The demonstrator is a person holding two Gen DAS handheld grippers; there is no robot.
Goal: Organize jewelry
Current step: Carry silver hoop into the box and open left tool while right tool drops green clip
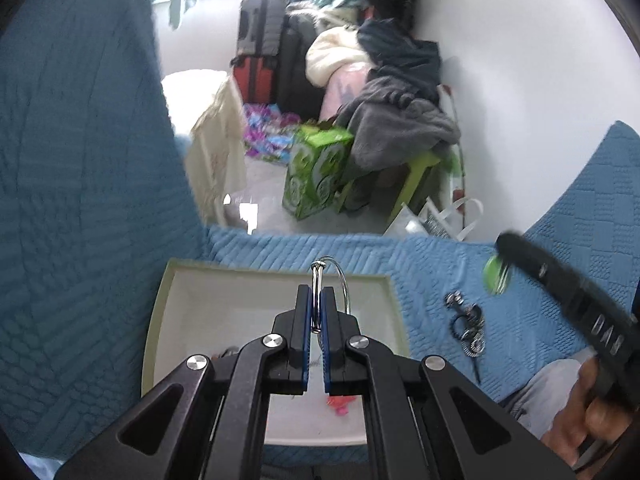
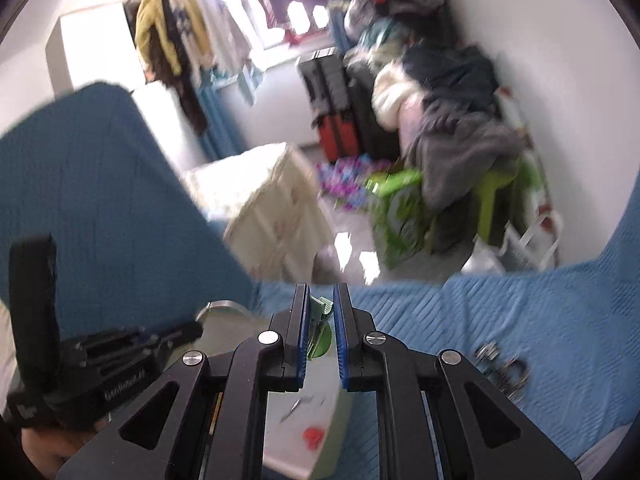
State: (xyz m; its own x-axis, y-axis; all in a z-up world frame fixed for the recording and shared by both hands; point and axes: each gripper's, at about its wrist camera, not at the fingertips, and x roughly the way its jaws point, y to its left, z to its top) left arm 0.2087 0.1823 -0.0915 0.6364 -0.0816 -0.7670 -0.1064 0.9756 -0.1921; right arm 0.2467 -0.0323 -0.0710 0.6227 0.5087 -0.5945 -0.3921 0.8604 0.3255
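Note:
My left gripper (image 1: 317, 300) is shut on silver bangles (image 1: 336, 280) and holds them over a white tray (image 1: 192, 300) on the blue bedspread. A small red-pink item (image 1: 340, 402) lies in the tray. My right gripper (image 2: 321, 312) holds a green clip-like piece (image 2: 318, 322) between its pads, above the tray's right edge (image 2: 340, 412); it also shows in the left wrist view (image 1: 496, 274). A pile of silver jewelry (image 1: 466, 326) lies on the bedspread right of the tray, also in the right wrist view (image 2: 502, 368).
The blue quilted bedspread (image 1: 440, 264) covers the bed. Beyond the edge are a green box (image 1: 314, 170), suitcases (image 1: 260, 48), a clothes heap (image 1: 396, 92) and a cream cloth-covered stand (image 1: 218, 152).

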